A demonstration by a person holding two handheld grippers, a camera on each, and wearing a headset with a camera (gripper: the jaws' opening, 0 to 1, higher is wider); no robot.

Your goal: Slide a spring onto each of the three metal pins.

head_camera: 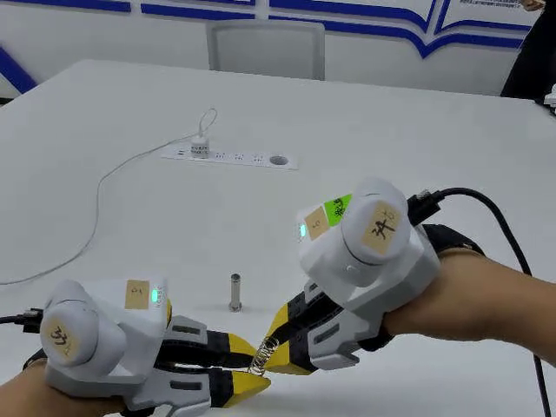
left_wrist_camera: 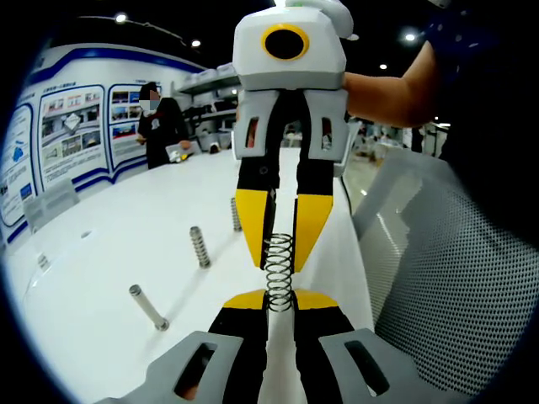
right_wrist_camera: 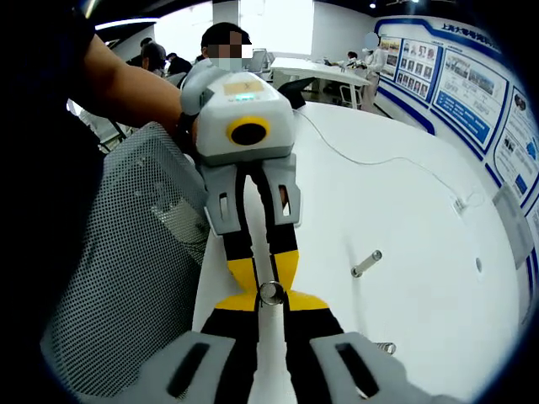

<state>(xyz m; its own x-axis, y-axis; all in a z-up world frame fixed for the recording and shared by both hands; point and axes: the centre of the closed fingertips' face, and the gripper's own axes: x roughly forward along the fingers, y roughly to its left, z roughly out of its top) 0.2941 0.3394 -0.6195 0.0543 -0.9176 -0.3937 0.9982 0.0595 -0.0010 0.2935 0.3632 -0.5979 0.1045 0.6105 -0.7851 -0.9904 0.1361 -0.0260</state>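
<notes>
The left tool [left_wrist_camera: 279, 300] and right tool [right_wrist_camera: 271, 301] met tip to tip over the worktop's [head_camera: 130, 113] near edge, each narrowed onto one end of a spring [left_wrist_camera: 279, 269]. A bare pin [head_camera: 234, 293] stood upright just beyond.

The left gripper [head_camera: 254, 368] and the right gripper [head_camera: 271, 346] both have a fat white body. Their fingers [head_camera: 193, 340] are black with yellow ends. Each has a round white knob [head_camera: 356, 241] with a tan sticker [head_camera: 380, 228] and black writing on it. Each has a little green light [head_camera: 155, 295]. The right one also has a bright green sticker [head_camera: 337, 208]. A black cable [head_camera: 497, 219] runs from it. A black strap [head_camera: 452, 239] goes around that wrist. Another black cable [head_camera: 13, 319] comes out of the left one.
</notes>
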